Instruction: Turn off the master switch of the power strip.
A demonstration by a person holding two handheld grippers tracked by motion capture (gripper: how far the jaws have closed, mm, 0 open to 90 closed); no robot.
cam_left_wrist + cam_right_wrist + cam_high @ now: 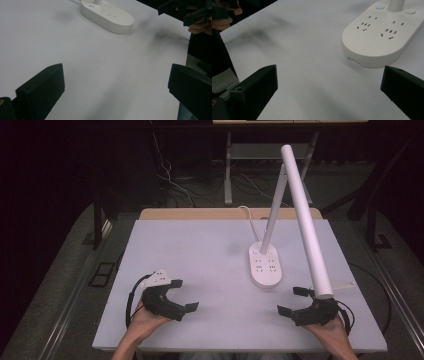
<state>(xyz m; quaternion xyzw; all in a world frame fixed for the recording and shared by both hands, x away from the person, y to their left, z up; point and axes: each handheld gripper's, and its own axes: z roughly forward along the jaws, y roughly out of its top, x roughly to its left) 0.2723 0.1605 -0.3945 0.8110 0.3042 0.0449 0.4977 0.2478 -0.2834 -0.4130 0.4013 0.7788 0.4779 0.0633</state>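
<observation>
Both grippers, left [184, 295] and right [293, 300], fingers spread wide near table [200, 240] front edge, lamp base [265, 265] between

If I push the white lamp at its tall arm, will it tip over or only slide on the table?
The lamp would probably tip before sliding: its long arm leans well out past the flat base, so weight sits high and off-centre. Pushed low at the base, it likely slides, since base and table both look smooth. The cord behind may tug.

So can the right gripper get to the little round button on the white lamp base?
Probably yes. The right gripper is open, and bare table lies between it and the button, though the lamp base must be crossed.
</observation>
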